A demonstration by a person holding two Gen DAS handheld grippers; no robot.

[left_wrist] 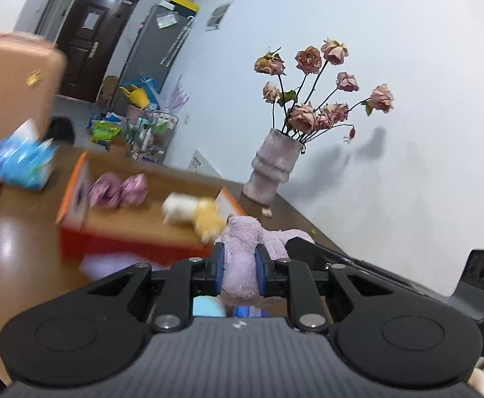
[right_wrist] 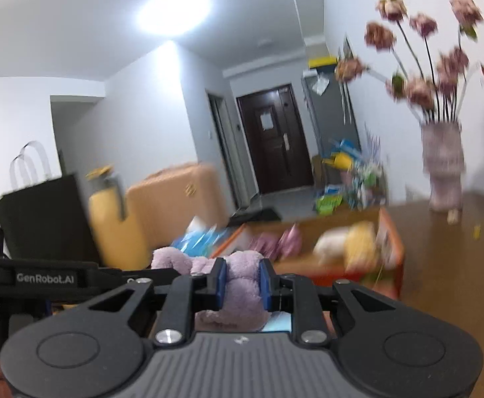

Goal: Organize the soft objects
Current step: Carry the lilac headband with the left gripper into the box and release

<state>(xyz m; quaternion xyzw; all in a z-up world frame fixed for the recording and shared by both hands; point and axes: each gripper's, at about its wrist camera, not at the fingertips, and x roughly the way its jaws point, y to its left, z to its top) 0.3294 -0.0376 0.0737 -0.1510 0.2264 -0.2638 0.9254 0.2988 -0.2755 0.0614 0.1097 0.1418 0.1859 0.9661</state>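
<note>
Both the left gripper and right gripper clamp the lilac plush toy, held aloft before the orange box. It looks light and squashy (grip its thick body).

plush toy lilac | box orange-red | pads blue | table brown

We see a lilac plush toy pinched from both ends, above an orange box on the table holding a pink soft item and white-yellow plush.
</note>
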